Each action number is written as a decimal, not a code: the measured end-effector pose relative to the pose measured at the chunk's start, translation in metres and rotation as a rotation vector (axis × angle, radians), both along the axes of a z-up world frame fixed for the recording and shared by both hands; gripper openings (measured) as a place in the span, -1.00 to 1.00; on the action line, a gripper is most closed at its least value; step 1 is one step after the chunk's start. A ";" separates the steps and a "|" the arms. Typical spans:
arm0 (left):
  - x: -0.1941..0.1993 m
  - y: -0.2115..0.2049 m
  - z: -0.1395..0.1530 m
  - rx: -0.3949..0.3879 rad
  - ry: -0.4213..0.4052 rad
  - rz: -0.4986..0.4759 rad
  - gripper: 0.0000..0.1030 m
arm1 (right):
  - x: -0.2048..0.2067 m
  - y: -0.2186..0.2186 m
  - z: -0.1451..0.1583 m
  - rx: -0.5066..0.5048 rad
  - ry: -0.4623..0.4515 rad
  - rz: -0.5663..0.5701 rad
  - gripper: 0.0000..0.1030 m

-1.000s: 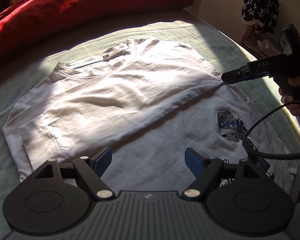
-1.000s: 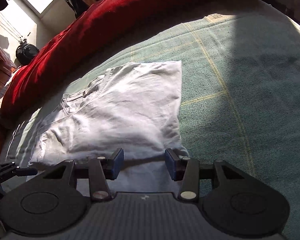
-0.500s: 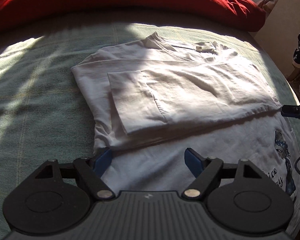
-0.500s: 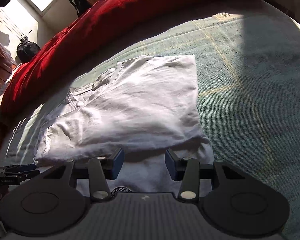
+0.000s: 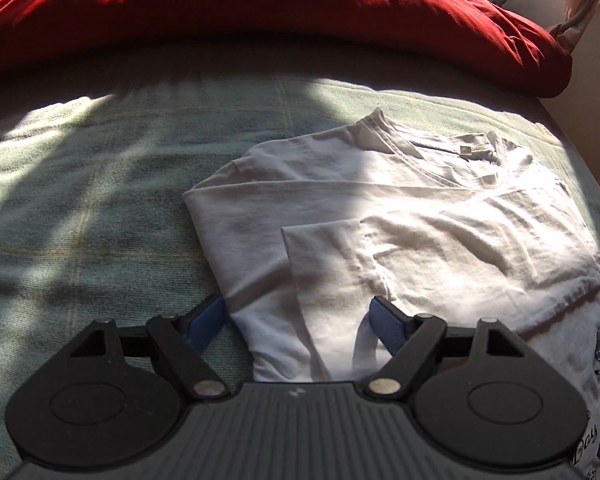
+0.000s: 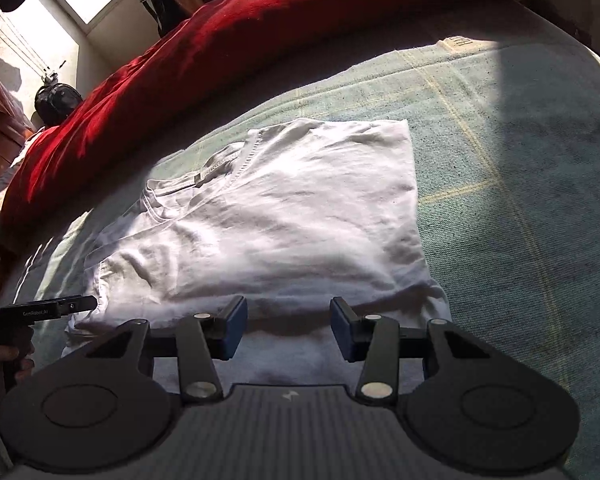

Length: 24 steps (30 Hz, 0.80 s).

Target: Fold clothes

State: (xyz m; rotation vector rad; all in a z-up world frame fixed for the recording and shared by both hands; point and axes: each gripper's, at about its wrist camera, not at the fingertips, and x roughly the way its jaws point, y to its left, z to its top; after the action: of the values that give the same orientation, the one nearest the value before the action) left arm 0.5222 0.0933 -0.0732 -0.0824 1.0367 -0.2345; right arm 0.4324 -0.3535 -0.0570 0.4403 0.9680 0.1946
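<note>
**Two open grippers over a part-folded shirt: slips to guard against**

Spread across most of the green blanket (image 5: 80,200), with the red duvet (image 5: 260,12) bunched along the far edge: plenty of bare surface, yet textured enough to drag at cloth pulled over it and skew a fold.

Lying flat on that blanket, the white T-shirt (image 5: 420,220), collar toward the duvet, upper layer doubled over the lower, printed lower part exposed near the right edge of the left wrist view. Likely trouble: lifting one layer alone, so the doubled panel slides off and opens out; or lifting unevenly at the two ends, leaving the next crease crooked.

Folded onto the body, the sleeve (image 5: 324,248), loose and unpinned; easily flicked back out by a brisk lift.

Poised just over the near left corner, the left gripper (image 5: 296,324), jaws wide apart, holding nothing. Closing too shallow would catch only a hem.

Poised at the near edge, the right gripper (image 6: 286,326), jaws likewise apart and empty. Same risk of snagging blanket along with cloth.
</note>
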 end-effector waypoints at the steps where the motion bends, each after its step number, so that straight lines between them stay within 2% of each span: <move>1: -0.001 0.002 0.005 -0.016 -0.010 0.003 0.53 | -0.001 -0.002 -0.001 0.000 0.001 -0.005 -0.02; 4: -0.004 0.002 0.018 -0.067 -0.036 -0.011 0.54 | -0.001 -0.006 -0.003 0.003 0.006 -0.019 0.02; 11: -0.010 -0.026 0.005 -0.015 0.000 -0.095 0.56 | 0.003 0.004 -0.007 0.001 0.012 0.002 0.02; 13: -0.013 -0.032 0.006 0.001 0.003 -0.108 0.56 | 0.004 0.007 -0.004 -0.036 0.005 0.025 0.02; 18: -0.039 -0.041 0.044 0.044 -0.065 -0.167 0.56 | 0.003 0.009 0.005 -0.160 0.000 0.098 0.03; 21: -0.062 -0.052 0.055 0.034 -0.066 -0.204 0.56 | -0.001 0.010 0.006 -0.187 0.011 0.140 0.06; 24: -0.084 -0.064 0.048 0.033 -0.037 -0.226 0.56 | -0.008 0.020 0.001 -0.223 0.018 0.195 0.09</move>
State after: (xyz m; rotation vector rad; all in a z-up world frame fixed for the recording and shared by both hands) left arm 0.4380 0.0291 -0.0254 0.0694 1.0124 -0.4227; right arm 0.4244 -0.3339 -0.0562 0.1428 1.0371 0.2559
